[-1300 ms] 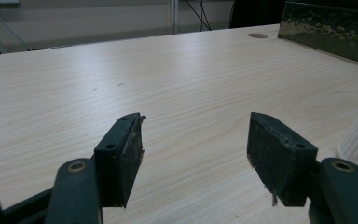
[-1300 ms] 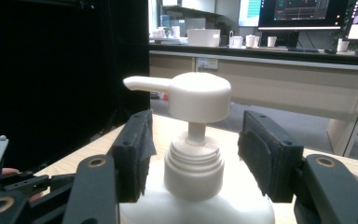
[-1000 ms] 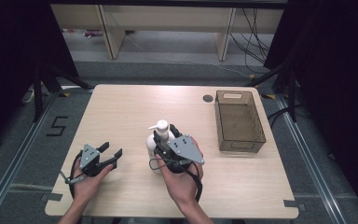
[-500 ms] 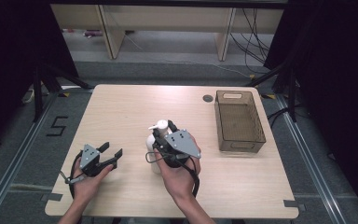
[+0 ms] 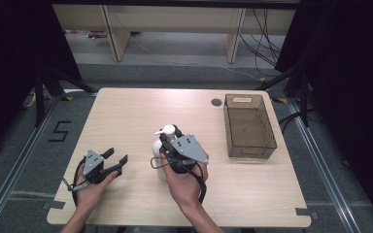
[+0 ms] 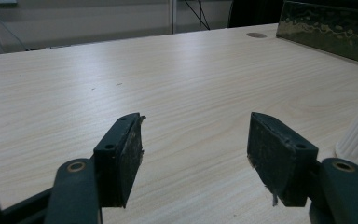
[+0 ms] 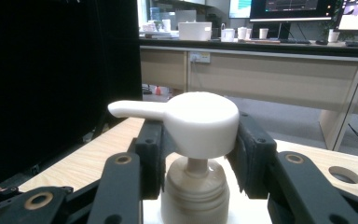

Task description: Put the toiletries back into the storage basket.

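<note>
1. Where the right gripper stands near the middle of the table, its two black jaws sit on either side of the white pump bottle, just under the pump head; in the right gripper view the pads flank the thin stem and collar, and I cannot tell for certain that they press on it; the jaws stand narrow, about as wide as the bottle's neck.
2. The pump head's spout points to the left in the right gripper view; the bottle stands upright on the table, its ribbed white body showing at the right edge of the left gripper view.
3. The person's right hand wraps the gripper from below, with the grey three-cornered plate on top and a black cable looping beside it.
4. The left gripper lies low over the table's front left part, held by the left hand; its jaws are spread wide with only bare wood between them, and the bottle sits just beyond its right pad.
5. A translucent brown bin stands at the table's right side, well apart from both grippers; a small round grommet lies in the tabletop just beside its far left corner.
</note>
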Available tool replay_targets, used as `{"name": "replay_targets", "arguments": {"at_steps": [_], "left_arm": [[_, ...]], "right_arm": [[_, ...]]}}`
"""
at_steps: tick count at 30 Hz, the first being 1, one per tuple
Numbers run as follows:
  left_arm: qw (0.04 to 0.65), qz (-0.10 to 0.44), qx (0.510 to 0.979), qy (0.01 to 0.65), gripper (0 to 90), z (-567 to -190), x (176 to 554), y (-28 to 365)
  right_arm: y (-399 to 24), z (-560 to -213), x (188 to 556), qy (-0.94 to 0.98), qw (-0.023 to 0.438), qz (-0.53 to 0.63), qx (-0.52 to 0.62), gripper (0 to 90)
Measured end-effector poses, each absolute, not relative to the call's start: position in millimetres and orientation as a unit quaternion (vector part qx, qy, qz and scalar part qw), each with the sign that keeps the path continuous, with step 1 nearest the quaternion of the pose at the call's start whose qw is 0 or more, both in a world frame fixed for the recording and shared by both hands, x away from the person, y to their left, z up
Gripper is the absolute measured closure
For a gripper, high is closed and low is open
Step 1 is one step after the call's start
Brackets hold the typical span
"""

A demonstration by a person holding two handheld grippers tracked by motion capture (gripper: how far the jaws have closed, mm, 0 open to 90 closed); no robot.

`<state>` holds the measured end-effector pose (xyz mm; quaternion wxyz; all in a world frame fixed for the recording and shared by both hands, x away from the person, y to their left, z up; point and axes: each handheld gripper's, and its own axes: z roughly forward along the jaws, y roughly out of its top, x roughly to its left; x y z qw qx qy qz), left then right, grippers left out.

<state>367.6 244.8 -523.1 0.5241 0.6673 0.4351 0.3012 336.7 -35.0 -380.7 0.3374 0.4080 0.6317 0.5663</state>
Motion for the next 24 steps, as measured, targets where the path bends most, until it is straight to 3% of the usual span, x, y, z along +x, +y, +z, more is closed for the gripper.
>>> {"name": "replay_targets", "arguments": {"at_steps": [24], "left_arm": [[0.522,0.3,0.668,0.437,34.7,-523,367,245]], "right_arm": [[-59,-363,334,0.625,0.331,0.575,0.411,60.2]]}}
